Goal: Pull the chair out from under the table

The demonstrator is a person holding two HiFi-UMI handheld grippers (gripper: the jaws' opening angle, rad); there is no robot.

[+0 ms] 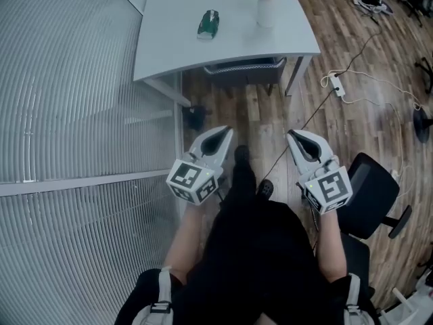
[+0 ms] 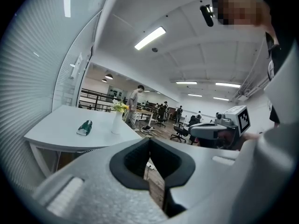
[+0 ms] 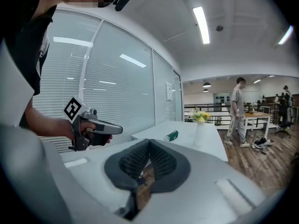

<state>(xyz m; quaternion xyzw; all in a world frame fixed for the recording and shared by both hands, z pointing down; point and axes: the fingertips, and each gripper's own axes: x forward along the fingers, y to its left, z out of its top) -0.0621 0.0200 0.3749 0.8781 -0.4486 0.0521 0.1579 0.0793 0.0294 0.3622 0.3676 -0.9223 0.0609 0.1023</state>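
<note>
The dark chair (image 1: 246, 68) is tucked under the white table (image 1: 169, 53) at the top of the head view; only its backrest edge shows. My left gripper (image 1: 219, 137) and right gripper (image 1: 296, 138) are held side by side in front of me, well short of the chair, above the wooden floor. Both are shut with nothing between the pads. In the left gripper view the shut jaws (image 2: 149, 143) point toward the table (image 2: 56, 133), and the chair is hidden. The right gripper view shows its shut jaws (image 3: 149, 144) and the table (image 3: 184, 133) beyond.
A green packet (image 1: 208, 24) and a white vase of flowers (image 1: 266, 7) stand on the table. A glass wall with blinds (image 1: 74, 114) runs along the left. A black office chair (image 1: 369, 193) is at my right, a power strip (image 1: 336, 84) with cables on the floor. A person (image 3: 238, 111) stands farther back.
</note>
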